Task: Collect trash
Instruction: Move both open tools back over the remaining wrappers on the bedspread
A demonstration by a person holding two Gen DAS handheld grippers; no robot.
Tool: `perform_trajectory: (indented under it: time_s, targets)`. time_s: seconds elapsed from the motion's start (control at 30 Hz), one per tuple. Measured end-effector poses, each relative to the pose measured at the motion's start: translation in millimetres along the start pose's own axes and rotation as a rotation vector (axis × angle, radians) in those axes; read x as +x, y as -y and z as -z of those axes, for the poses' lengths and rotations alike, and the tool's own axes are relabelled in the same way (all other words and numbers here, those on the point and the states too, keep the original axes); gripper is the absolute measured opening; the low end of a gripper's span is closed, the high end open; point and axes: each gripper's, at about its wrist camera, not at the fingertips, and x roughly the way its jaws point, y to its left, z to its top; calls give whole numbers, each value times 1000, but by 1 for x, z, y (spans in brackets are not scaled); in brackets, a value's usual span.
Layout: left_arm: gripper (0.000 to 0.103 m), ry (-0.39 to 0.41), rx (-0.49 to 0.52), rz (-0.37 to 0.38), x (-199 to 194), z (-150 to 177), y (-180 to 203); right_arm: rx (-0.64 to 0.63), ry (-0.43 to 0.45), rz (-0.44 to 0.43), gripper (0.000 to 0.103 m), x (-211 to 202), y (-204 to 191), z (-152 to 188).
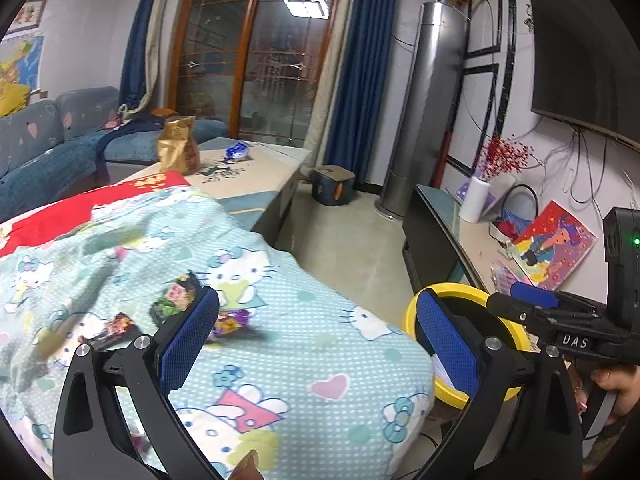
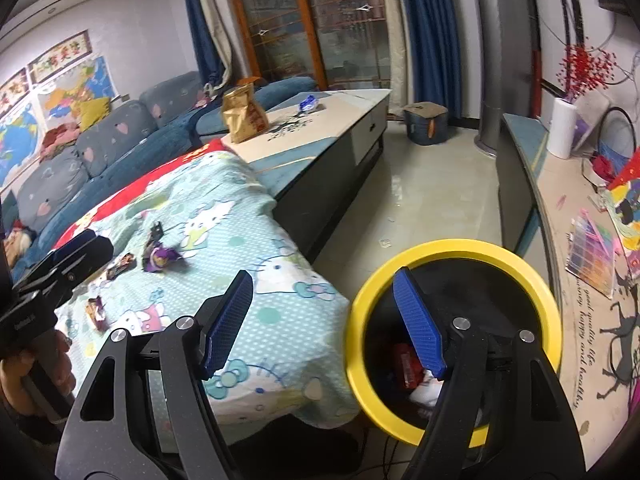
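left gripper (image 1: 316, 344): jaws wide apart, nothing between the pads; we see it over the cartoon-print blanket (image 1: 280, 360).
right gripper (image 2: 324, 320): also spread and empty, one blue pad over the blanket edge, the other over the mouth of the yellow-rimmed bin (image 2: 520, 264).
trash left: purple wrapper (image 2: 160, 258) lies mid-blanket; dark wrapper (image 2: 156, 234) just behind it; a reddish wrapper (image 2: 122, 262) to its left, another small wrapper (image 2: 97, 312) nearer the left edge of view. All apart from both grippers.
bin: on the floor just beside the blanket corner; red packet and white scrap already inside, as far as we can tell.
handling (our guess): wrappers look v. light, thin, crinkly, prob. slick foil; no risk of breakage, but they'll slide or flutter if nudged, and the soft blanket gives under a pad.
where to grip: we'd take the purple one at its bunched, raised middle, pads either side, not at a flat edge; pinch w/o catching cloth.
flat ones: harder; go for a curled corner.
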Motion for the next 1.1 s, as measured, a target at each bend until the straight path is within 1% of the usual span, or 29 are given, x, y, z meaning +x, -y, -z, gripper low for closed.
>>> perform_trajectory:
  time_s: [0.27, 0.5, 0.83, 1.0, 1.1]
  targets:
    - [96, 15, -49, -64, -15, 2, -32, -41, -18, -60, 65, 15, -30, -5]
    - [96, 17, -101, -135, -28, 7, -65, -74, -34, -111, 65, 33, -58, -9]
    - [96, 8, -164, -226, -45, 20, -106, -115, -79, -184, 65, 64, -100, -8]
    - [96, -2, -196, -268, -51, 29, -121, -116, -116, -243, 65, 85, -121, -10]
    - [96, -21, -215, -285, -52, 36, -130, -145, -134, -254, 65, 97, -136, -9]
